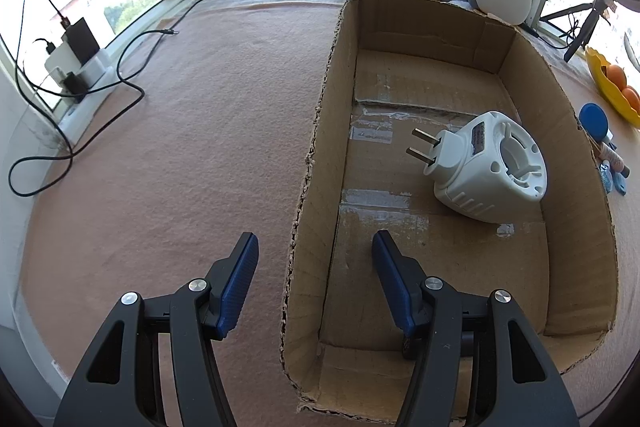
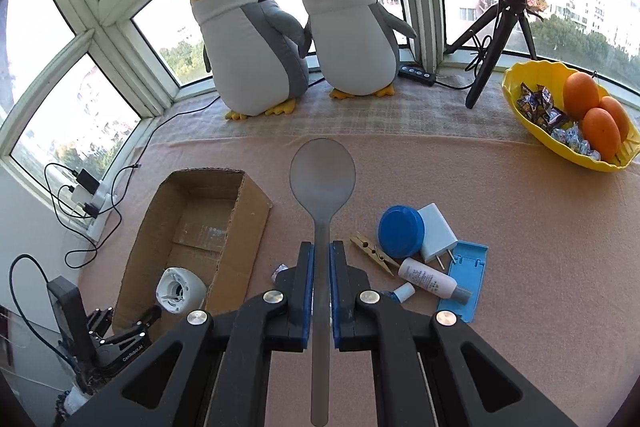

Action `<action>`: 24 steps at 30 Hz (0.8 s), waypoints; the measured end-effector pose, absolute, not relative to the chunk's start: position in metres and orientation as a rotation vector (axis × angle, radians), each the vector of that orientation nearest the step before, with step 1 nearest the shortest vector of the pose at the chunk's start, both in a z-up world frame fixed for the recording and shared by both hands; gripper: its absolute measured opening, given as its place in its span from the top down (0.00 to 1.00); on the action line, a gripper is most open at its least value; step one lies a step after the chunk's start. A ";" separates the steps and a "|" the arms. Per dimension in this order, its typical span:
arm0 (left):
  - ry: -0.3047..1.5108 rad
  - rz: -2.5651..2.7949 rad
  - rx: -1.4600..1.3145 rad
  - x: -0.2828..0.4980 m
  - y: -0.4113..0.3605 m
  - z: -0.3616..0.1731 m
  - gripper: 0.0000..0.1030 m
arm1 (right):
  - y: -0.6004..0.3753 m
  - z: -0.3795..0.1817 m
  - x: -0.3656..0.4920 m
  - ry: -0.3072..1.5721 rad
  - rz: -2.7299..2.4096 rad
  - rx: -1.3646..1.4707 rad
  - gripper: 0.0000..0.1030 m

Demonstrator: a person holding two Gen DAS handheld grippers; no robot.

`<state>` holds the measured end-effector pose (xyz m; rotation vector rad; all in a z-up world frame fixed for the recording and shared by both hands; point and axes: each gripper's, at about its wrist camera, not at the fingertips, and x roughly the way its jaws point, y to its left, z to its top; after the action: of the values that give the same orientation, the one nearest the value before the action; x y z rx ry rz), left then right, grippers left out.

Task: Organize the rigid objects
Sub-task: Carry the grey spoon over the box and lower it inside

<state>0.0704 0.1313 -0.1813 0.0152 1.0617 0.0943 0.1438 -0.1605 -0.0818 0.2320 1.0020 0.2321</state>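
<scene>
The left gripper (image 1: 314,247) points steeply down with its blue pads spread apart and empty, while the right gripper (image 2: 321,255), angled downward, is clamped on a spoon handle (image 2: 321,307).

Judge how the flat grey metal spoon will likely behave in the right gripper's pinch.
The flat grey metal spoon probably stays stiff: it stands straight beyond the right gripper. Its smooth, thin handle may slip or pivot between the pads. The broad bowl, far forward of the grip, could tip it downward.

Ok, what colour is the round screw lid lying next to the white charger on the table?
Blue. The round lid shows best in the right wrist view.
</scene>
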 end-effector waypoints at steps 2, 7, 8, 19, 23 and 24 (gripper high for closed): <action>1.060 0.093 0.011 0.070 0.132 -0.181 0.42 | -0.142 -0.080 0.146 1.003 0.269 0.239 0.93; 1.057 0.089 0.002 0.070 0.133 -0.182 0.42 | -0.099 -0.084 0.152 1.016 0.341 0.252 0.93; 1.056 0.089 0.000 0.070 0.133 -0.182 0.42 | -0.092 -0.086 0.153 1.021 0.354 0.257 0.93; 1.053 0.082 -0.009 0.070 0.134 -0.182 0.42 | -0.032 -0.117 0.159 1.093 0.410 0.249 0.93; 1.053 0.083 -0.010 0.070 0.134 -0.182 0.42 | -0.022 -0.125 0.158 1.112 0.409 0.218 0.93; 1.053 0.083 -0.010 0.070 0.134 -0.182 0.42 | -0.022 -0.127 0.158 1.115 0.407 0.215 0.93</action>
<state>0.0705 0.1341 -0.1823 -0.0101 1.0533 0.0827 0.1585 -0.0221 -0.1269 0.2147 1.1153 0.4067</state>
